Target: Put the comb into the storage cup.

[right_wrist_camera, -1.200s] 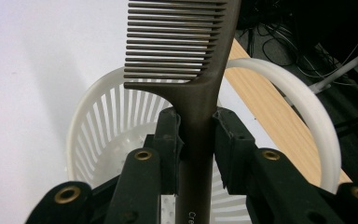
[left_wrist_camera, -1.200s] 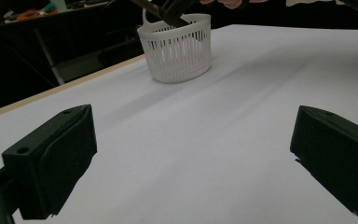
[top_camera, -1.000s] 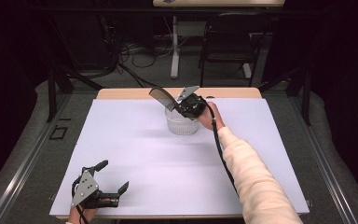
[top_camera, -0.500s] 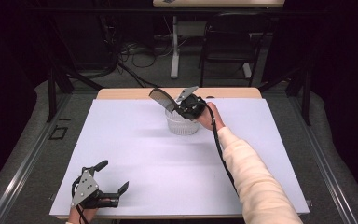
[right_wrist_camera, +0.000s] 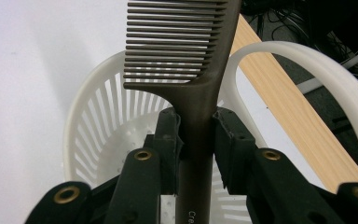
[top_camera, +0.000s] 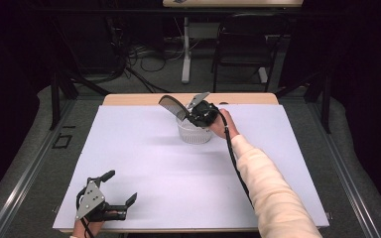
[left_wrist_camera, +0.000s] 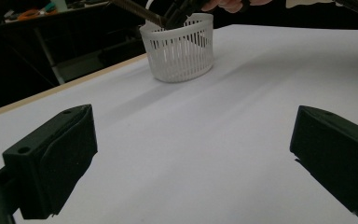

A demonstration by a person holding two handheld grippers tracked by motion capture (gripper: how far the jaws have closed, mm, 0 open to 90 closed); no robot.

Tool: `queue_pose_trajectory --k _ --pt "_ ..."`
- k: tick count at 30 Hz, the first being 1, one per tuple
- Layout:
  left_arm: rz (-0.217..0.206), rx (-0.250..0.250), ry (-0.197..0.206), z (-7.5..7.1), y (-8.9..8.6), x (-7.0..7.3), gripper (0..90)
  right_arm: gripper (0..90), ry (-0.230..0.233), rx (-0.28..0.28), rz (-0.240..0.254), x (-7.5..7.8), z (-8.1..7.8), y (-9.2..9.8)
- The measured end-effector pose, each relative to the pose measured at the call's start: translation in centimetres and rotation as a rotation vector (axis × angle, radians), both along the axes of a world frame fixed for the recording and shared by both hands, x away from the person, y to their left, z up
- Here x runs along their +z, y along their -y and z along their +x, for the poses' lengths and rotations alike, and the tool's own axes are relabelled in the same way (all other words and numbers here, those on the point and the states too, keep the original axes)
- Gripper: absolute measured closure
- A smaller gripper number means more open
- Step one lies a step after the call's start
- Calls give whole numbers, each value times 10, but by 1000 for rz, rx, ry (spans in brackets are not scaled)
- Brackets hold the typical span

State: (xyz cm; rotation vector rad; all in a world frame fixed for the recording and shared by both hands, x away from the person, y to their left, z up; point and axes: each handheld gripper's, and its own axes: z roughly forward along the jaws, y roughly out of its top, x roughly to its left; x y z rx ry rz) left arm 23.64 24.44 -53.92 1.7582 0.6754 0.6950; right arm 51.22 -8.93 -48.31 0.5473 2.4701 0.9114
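A white slatted plastic basket (top_camera: 194, 134) stands on the white table sheet near the far middle; it also shows in the left gripper view (left_wrist_camera: 179, 46) and the right gripper view (right_wrist_camera: 93, 135). My right gripper (top_camera: 194, 117) hovers over the basket's rim, shut on the handle of a dark brown comb (right_wrist_camera: 186, 56). The comb's toothed end (top_camera: 171, 105) points up and to the left above the basket. My left gripper (top_camera: 116, 191) rests at the near left edge of the table, far from the basket, its jaws open around nothing (left_wrist_camera: 191, 154).
A white sheet (top_camera: 144, 163) covers most of the wooden table (top_camera: 129, 99). A thick white ring (right_wrist_camera: 317, 74), like a handle, arches beside the comb in the right gripper view. A chair (top_camera: 243, 44) and cables stand on the floor behind the table.
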Motion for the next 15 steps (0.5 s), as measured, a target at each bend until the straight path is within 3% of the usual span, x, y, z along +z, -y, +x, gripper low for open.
queue_pose_trajectory --k 11,15 --pt "2 0 0 0 0 0 6 715 -10 -11 -15 -2 0 -1" --pt "1 0 2 0 -1 0 7 581 -25 -21 -30 -1 0 0"
